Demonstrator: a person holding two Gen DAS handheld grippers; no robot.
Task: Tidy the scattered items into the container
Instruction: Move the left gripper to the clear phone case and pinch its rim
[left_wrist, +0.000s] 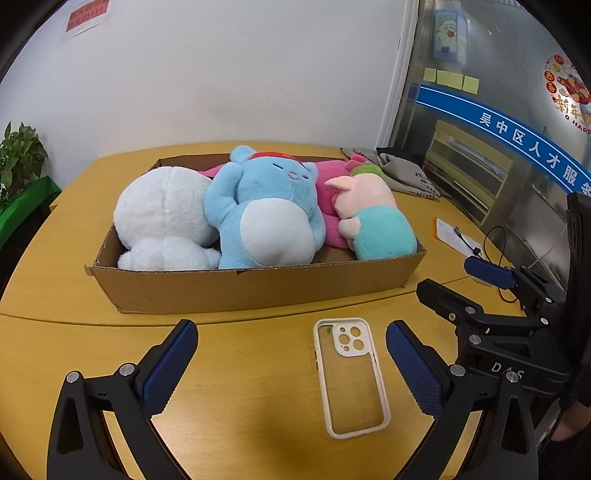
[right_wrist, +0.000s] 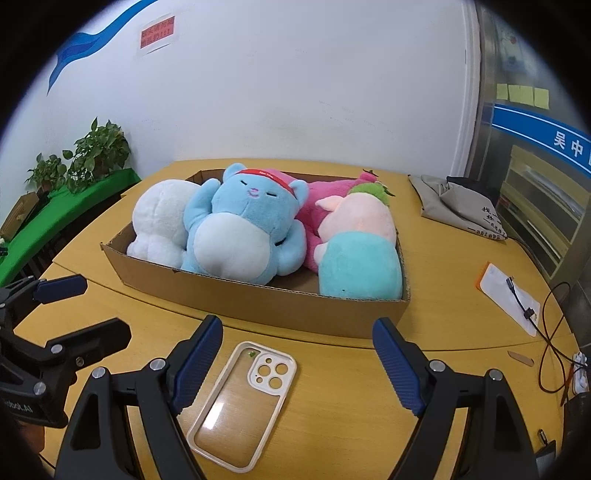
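A cardboard box (left_wrist: 251, 288) (right_wrist: 258, 302) on the wooden table holds a white plush (left_wrist: 162, 214), a blue bear plush (left_wrist: 266, 214) (right_wrist: 243, 229), a pink plush (left_wrist: 328, 177) and a pig plush in teal (left_wrist: 376, 221) (right_wrist: 358, 258). A clear phone case with a cream rim (left_wrist: 349, 341) (right_wrist: 271, 373) lies flat on the table in front of the box. My left gripper (left_wrist: 290, 332) (right_wrist: 103, 306) is open above the case, which sits nearer its right finger. My right gripper (right_wrist: 297, 326) (left_wrist: 448, 277) is open too, with the case by its left finger. No pad touches the case.
A grey cloth bag (right_wrist: 454, 206) lies at the back right of the table. A white card with a short cable (right_wrist: 509, 295), a dark cord (right_wrist: 550, 332) and a small wooden stick (right_wrist: 521, 357) sit at the right. Potted plants (right_wrist: 92, 155) stand on a green ledge to the left.
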